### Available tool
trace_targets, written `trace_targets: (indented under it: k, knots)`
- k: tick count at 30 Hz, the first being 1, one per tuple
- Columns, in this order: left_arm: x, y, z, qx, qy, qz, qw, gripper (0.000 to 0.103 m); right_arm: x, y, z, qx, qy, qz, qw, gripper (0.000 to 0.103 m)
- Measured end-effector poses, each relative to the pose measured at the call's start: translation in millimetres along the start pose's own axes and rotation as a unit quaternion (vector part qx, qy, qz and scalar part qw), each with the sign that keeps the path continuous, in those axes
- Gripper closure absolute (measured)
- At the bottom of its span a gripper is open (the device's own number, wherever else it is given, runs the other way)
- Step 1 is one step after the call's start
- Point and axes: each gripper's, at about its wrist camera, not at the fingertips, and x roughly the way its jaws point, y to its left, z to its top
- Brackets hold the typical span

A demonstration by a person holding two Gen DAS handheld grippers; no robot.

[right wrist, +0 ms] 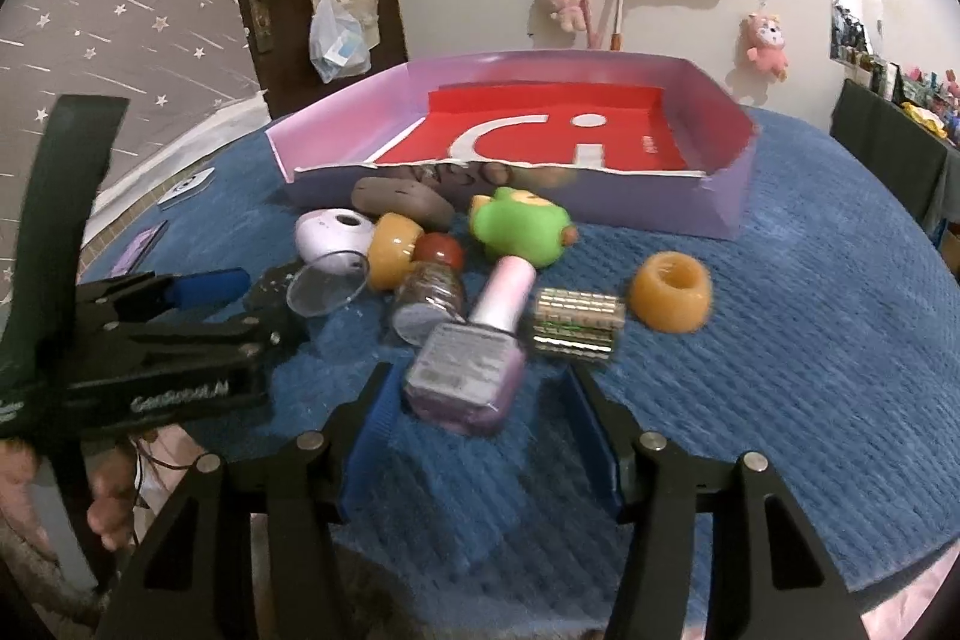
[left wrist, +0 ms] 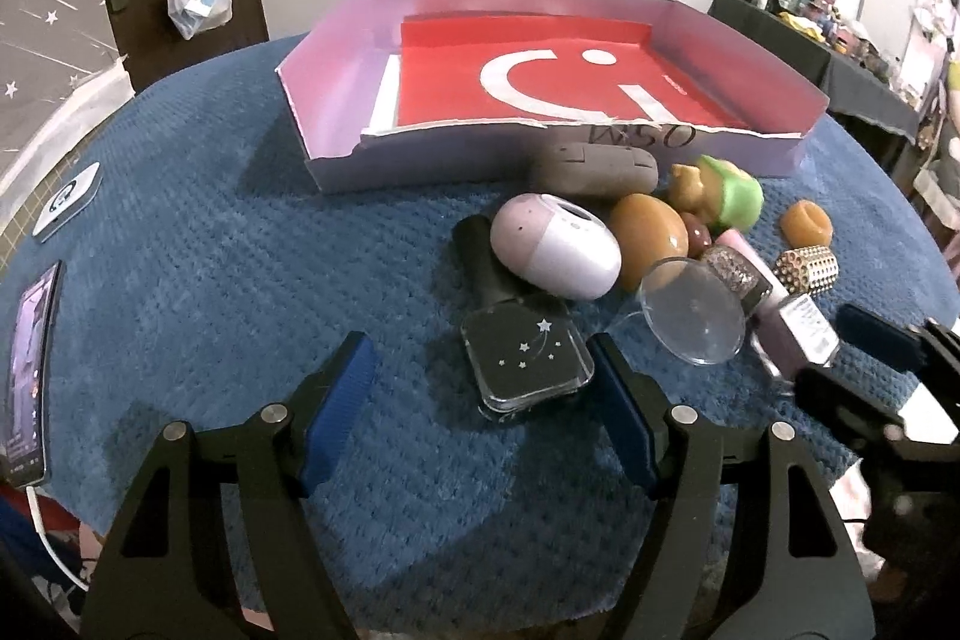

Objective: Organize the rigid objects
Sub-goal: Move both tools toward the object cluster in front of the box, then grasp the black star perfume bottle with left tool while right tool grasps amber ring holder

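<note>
- Surface: round table under a blue textured cloth [left wrist: 210, 250].
- Tray: shallow lilac cardboard box [left wrist: 336, 172] with a red base sheet bearing white marks, at the far side of the table; nothing rests inside it.
- Cluster of small rigid items lying on the cloth just near of the tray's front wall, none yet in the tray:
  - grey oblong case [left wrist: 594, 169], touching or just beside the tray wall;
  - pale pink egg-shaped device [left wrist: 555, 253], resting on the neck of the black bottle;
  - black nail polish bottle [left wrist: 528, 361] with star print, lying flat;
  - amber rounded piece [left wrist: 648, 244] beside the egg-shaped device;
  - green and tan toy figure [left wrist: 720, 190];
  - clear dome lid [left wrist: 693, 310], tilted on edge;
  - glitter-filled bottle [left wrist: 729, 268];
  - pink nail polish bottle [right wrist: 465, 367], lying flat, cap pointing far;
  - studded ring block [right wrist: 576, 328], just right of the pink bottle;
  - orange ring-shaped piece [right wrist: 669, 298], off to the right, apart from the rest.
- Left gripper [left wrist: 483, 367]: jaws released; right pad touching or just beside the black bottle's base, left pad well clear of it.
- Right gripper [right wrist: 480, 388]: jaws apart around the pink bottle's base; left pad touching or nearly so, right pad clear; no grip.
- Phone [left wrist: 27, 376], at the table's left edge.
</note>
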Motion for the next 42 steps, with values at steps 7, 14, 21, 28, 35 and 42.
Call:
trace_targets:
  k: [7,14,21,28,35,42]
  knots:
    - [1,0,2,0.001,-0.001,0.002,1.0,0.033,-24,-17,-3,0.017,-0.017,-0.021,0.999,0.044]
    - [2,-2,2,0.001,-0.003,0.006,1.0,0.034,-39,-39,16,0.016,-0.062,-0.083,0.995,0.042]
    - [2,-2,2,0.001,-0.005,0.008,1.0,0.034,18,-65,27,0.028,-0.005,-0.092,0.995,0.042]
    - [0,-9,1,0.012,-0.011,-0.008,0.9998,0.061,36,-57,34,0.005,-0.008,-0.091,0.996,0.056]
    - [-5,-12,-1,0.017,-0.017,-0.001,0.9997,0.065,32,-60,37,0.016,-0.009,-0.081,0.997,0.063]
    - [-19,-6,-1,0.013,-0.036,0.012,0.9992,0.065,11,-54,47,0.017,-0.037,-0.064,0.997,0.063]
